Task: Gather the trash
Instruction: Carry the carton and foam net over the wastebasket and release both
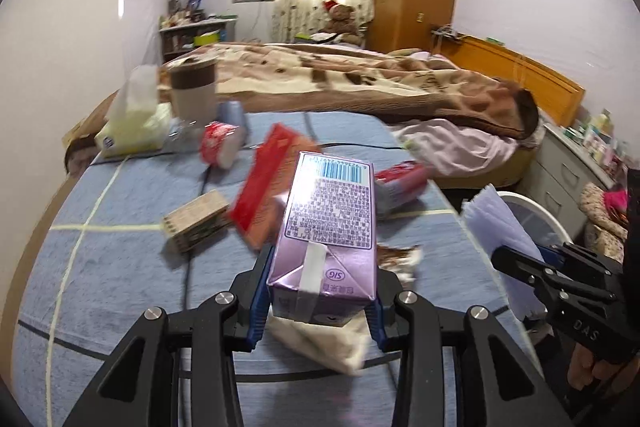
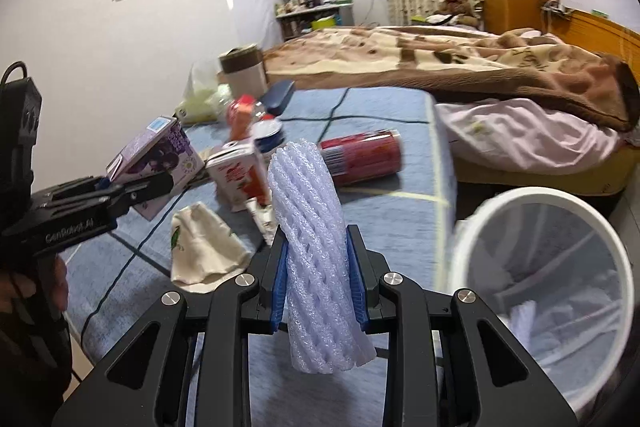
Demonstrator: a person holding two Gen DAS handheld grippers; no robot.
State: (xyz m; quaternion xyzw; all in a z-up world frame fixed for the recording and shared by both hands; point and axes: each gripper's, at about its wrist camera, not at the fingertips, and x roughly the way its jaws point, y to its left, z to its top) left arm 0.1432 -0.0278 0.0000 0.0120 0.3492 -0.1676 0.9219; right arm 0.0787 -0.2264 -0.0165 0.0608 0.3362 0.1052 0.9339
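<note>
the purple carton (image 1: 326, 227) sits pinched between the blue pads of the left gripper (image 1: 316, 301), lying lengthwise along the fingers with its barcode end pointing away from the camera and its folded end nearest the lens. it is held up off the blue cloth (image 1: 120, 267) that covers the table. in the right wrist view the same carton (image 2: 160, 159) shows tilted, its far end raised, with the left gripper (image 2: 132, 187) clamped on its lower end.

the foam net sleeve (image 2: 316, 259) is squeezed upright between the pads of the right gripper (image 2: 318, 287), rising above the fingertips and hanging a little below them. from the left wrist view the sleeve (image 1: 500, 227) and the right gripper (image 1: 520, 267) sit off to the right, past the table's edge.

just right of the sleeve stands the white bin (image 2: 540, 287), lined with a thin bag, beside the table and lower than its top.

on the cloth below and around the held carton lie a beige wrapper (image 1: 320, 343), a red packet (image 1: 264, 183), a small tan box (image 1: 196, 227) and a red can (image 2: 360, 157) on its side. a white and red carton (image 2: 240, 179) stands near the sleeve. further back are a tissue pack (image 1: 132, 123) and a cup with a brown band (image 1: 194, 87). beyond the table is a bed with a brown blanket (image 1: 360, 79).
</note>
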